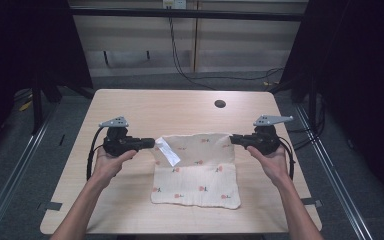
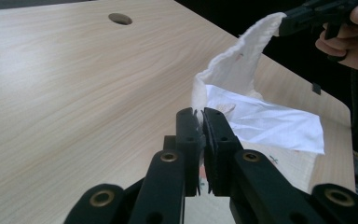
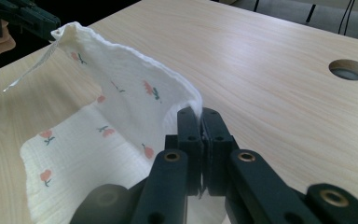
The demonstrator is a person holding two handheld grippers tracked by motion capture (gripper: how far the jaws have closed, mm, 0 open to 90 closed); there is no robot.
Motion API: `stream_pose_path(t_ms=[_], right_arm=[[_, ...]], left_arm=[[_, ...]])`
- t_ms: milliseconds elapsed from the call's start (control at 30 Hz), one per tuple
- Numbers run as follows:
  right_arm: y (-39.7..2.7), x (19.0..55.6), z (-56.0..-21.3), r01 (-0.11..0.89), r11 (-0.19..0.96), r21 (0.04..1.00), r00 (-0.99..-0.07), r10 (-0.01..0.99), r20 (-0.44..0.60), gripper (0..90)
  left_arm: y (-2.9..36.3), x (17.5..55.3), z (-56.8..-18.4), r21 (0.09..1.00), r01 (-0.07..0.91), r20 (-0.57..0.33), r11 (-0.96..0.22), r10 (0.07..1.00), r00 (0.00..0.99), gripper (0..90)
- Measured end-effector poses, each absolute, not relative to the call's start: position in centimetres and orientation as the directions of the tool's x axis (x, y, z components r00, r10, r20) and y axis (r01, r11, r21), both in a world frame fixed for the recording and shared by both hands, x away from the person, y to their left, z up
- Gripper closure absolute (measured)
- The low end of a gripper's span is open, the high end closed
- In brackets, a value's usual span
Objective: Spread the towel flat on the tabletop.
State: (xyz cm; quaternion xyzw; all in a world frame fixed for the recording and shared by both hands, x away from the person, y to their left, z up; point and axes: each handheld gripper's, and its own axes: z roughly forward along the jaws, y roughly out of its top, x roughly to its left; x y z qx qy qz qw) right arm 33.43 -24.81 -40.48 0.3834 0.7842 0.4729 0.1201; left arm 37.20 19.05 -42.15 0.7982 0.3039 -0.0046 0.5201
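A cream cloth printed with small red flowers lies on the wooden table, its far edge lifted off the surface. My left gripper is shut on the cloth's far left corner, where a white label hangs down. In the left gripper view the jaws pinch the cloth at the left gripper. My right gripper is shut on the far right corner. In the right gripper view the cloth rises from the right gripper toward the other gripper.
A round cable hole sits in the table's far right part. Bare wood surrounds the cloth on every side. Cables run over the floor behind the table, and dark curtains hang at both sides.
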Motion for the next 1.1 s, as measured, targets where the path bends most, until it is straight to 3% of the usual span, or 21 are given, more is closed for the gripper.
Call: stream_pose_path(t_ms=[667, 733, 900, 1100], right_arm=[[-24.4, 37.7, -44.9, 0.558, 0.265, 0.786, -0.622, 0.761, 0.185, 86.0], [-24.6, 38.0, -45.3, 0.565, 0.218, 0.796, -0.614, 0.755, 0.229, 83.1], [-24.5, 38.0, -45.5, 0.566, 0.226, 0.792, -0.597, 0.775, 0.206, 74.9], [-24.5, 37.1, -44.7, 0.551, 0.255, 0.795, -0.613, 0.77, 0.178, 68.9]], left_arm=[[18.5, 40.4, -45.1, 0.784, 0.541, -0.348, -0.303, 0.508, 0.788, 83.9], [18.6, 40.5, -45.3, 0.781, 0.551, -0.357, -0.294, 0.514, 0.78, 79.5], [19.6, 40.2, -44.8, 0.788, 0.556, -0.351, -0.264, 0.549, 0.758, 61.9], [20.3, 39.1, -44.2, 0.796, 0.534, -0.324, -0.285, 0.544, 0.774, 57.1]])
